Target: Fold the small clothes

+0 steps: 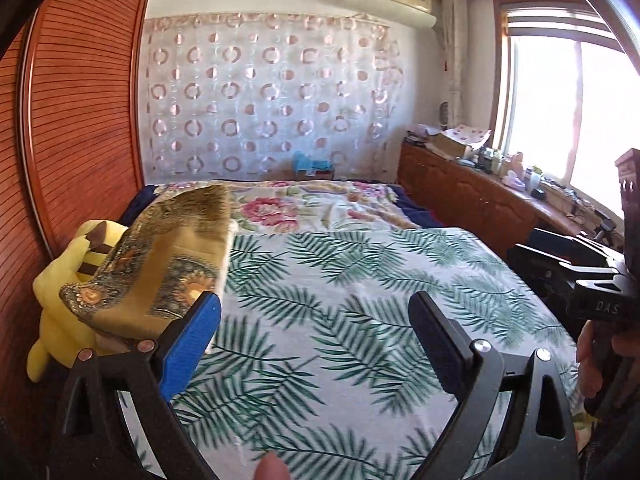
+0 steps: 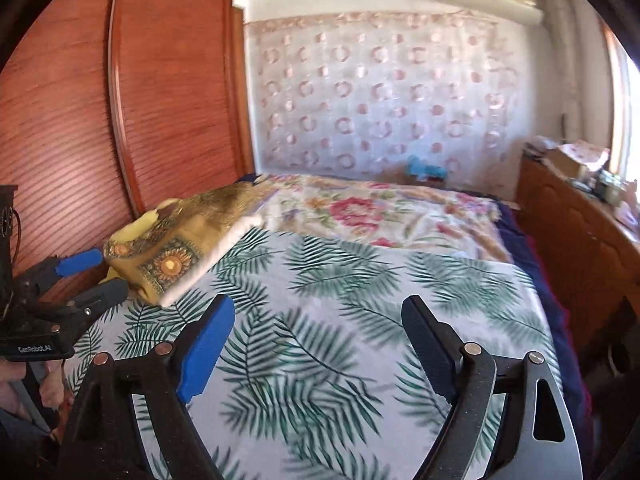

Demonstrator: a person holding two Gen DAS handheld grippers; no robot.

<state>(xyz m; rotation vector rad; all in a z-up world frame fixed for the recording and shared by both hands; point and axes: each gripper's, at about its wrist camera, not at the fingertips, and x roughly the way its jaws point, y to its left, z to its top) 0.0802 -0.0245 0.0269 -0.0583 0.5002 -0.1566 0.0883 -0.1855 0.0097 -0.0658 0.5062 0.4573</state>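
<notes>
Left wrist view: left gripper (image 1: 316, 316), jaws spread wide, nothing between them, above the palm-print sheet (image 1: 360, 300). Folded cloth (image 1: 168, 264) lies at 10 o'clock, resting on a yellow plush (image 1: 60, 280).

Right wrist view: right gripper (image 2: 318, 320) likewise spread and empty; cloth (image 2: 188, 248) at 10 o'clock, just beside the left gripper (image 2: 100, 276).
</notes>
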